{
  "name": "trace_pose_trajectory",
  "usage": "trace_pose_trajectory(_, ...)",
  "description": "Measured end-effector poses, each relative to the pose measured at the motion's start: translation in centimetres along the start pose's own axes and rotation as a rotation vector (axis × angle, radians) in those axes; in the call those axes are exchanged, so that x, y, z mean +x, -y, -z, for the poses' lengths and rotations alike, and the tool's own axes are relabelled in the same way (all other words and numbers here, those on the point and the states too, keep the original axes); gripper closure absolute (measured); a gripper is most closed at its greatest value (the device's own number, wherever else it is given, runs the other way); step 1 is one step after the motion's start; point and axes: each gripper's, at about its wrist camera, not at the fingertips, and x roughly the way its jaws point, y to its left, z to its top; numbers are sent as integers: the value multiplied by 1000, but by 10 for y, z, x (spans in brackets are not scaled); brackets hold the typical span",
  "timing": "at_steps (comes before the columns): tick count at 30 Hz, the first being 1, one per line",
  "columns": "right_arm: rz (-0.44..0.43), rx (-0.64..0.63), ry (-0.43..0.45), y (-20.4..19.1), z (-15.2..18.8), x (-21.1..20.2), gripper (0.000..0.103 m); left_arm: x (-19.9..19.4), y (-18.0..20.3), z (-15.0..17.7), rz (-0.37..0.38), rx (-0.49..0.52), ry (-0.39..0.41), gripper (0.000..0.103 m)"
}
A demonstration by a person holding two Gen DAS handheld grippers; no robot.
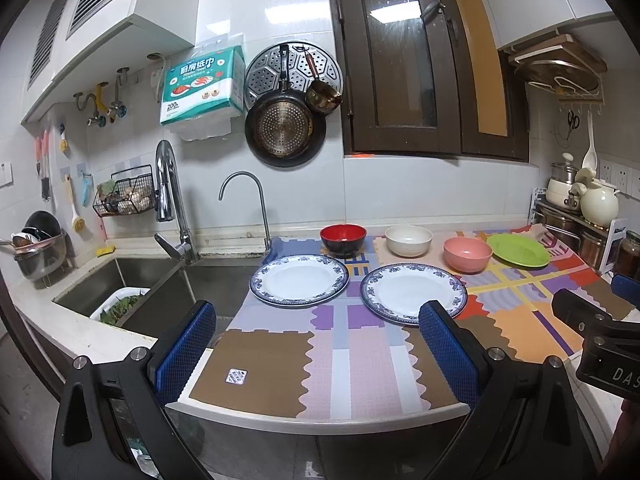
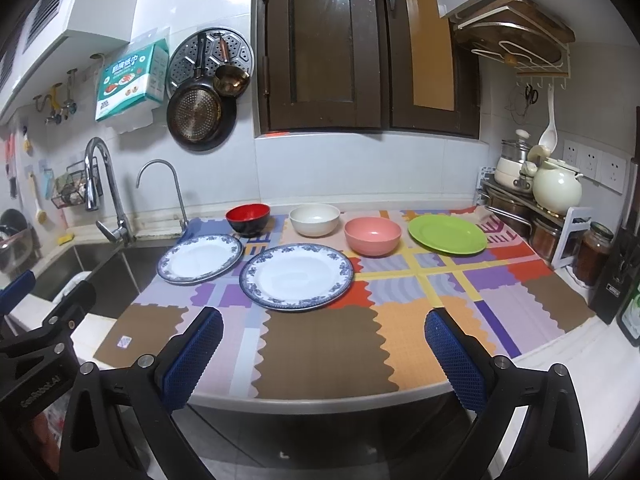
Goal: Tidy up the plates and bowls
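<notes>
Kitchen counter [image 2: 568,344] with a patchwork mat [image 2: 320,352] spread over it, a sink [image 1: 132,276] at its left end and jars and pots at its right end. Along the back edge of the mat stand a red bowl [image 2: 248,218], a white bowl [image 2: 315,220], a pink bowl [image 2: 373,235] and a green plate [image 2: 447,235], each apart from the next. Nearer the middle lie two blue-rimmed plates [image 2: 200,258] [image 2: 297,276], side by side, not overlapping. The left gripper [image 1: 316,354] and the right gripper [image 2: 324,356] both hover over the front edge, jaws spread wide and empty
</notes>
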Motion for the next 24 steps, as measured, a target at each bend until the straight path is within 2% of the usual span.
trace_pose_trajectory(24, -1, -5, 2, 0, -4, 3, 1, 5, 3, -6, 2, -3, -5, 0)
